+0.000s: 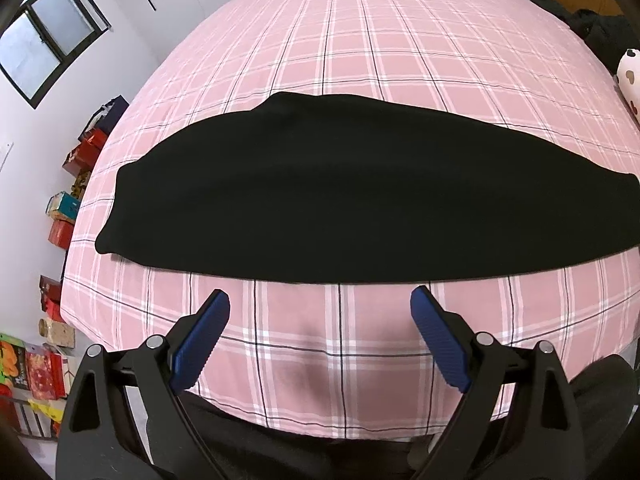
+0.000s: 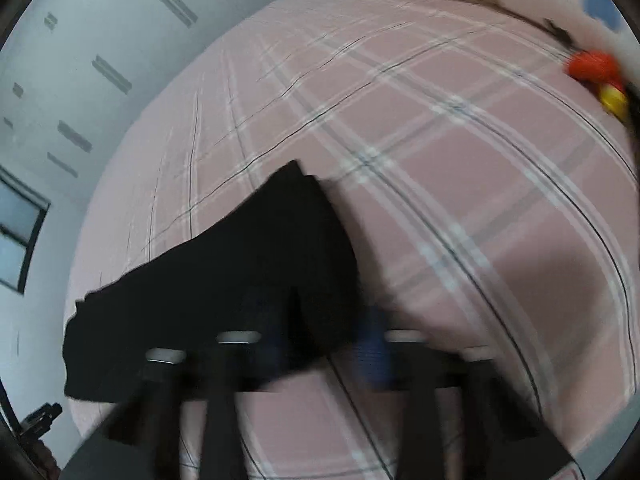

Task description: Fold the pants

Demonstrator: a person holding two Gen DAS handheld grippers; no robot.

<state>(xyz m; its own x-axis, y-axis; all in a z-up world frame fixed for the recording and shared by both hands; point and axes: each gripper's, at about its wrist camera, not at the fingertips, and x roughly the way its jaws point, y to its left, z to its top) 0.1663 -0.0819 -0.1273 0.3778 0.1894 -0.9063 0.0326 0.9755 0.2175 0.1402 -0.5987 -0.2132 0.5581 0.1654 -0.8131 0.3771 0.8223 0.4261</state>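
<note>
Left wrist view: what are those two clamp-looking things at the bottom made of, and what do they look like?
That is the left hand-held gripper: two black plastic arms with triangular cut-outs and silver pivot pins, each ending in a blue finger with a ribbed pad. No cables, markings or sleeves show. The right hand-held gripper looks similarly black and blue, but it is blurred.

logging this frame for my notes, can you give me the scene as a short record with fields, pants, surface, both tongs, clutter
pants: black pants, laid flat as one long strip across the bed
surface: pink plaid bedsheet
left tongs: left tongs open, blue pads apart, short of the pants' near edge, holding nothing
right tongs: right tongs at one end of the pants; view blurred, grip state unclear
clutter: boxes on the floor beside the bed
</note>
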